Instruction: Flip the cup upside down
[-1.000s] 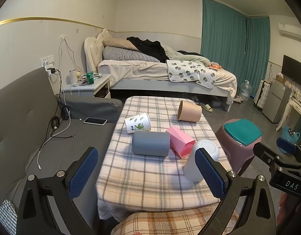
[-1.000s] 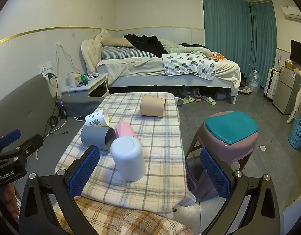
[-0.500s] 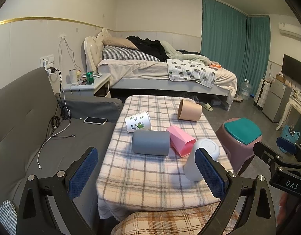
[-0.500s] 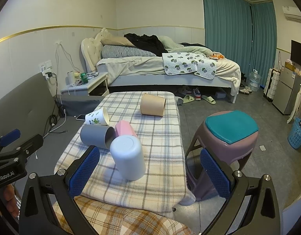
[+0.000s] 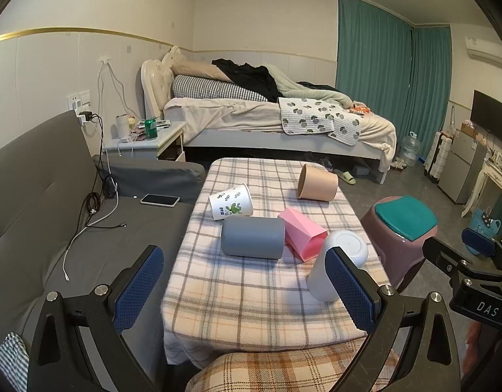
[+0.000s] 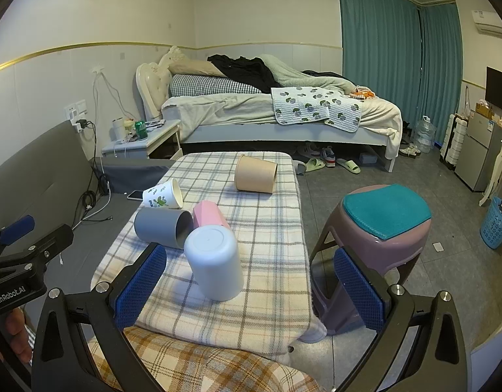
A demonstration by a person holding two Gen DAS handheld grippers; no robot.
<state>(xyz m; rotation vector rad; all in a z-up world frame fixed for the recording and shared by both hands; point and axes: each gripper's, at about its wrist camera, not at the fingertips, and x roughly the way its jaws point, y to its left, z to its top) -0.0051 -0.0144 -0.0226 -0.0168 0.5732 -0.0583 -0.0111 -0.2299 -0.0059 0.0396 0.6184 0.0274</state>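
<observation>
Several cups lie on a plaid-covered table (image 5: 238, 297). A white cup (image 5: 336, 266) (image 6: 215, 263) stands upside down near the front right. A grey cup (image 5: 252, 237) (image 6: 162, 227), a pink cup (image 5: 301, 236) (image 6: 207, 214), a white leaf-print cup (image 5: 230, 202) (image 6: 162, 194) and a tan cup (image 5: 317, 182) (image 6: 256, 174) lie on their sides. My left gripper (image 5: 244, 289) is open and empty, held back from the table's near edge. My right gripper (image 6: 249, 287) is open and empty, behind the white cup.
A grey sofa (image 5: 38, 196) with a phone (image 5: 159, 200) and cables lies left of the table. A purple stool with a teal seat (image 6: 381, 219) stands to the right. A bed (image 5: 267, 121) and nightstand (image 5: 143, 140) are behind. Plaid fabric (image 5: 283, 372) fills the near foreground.
</observation>
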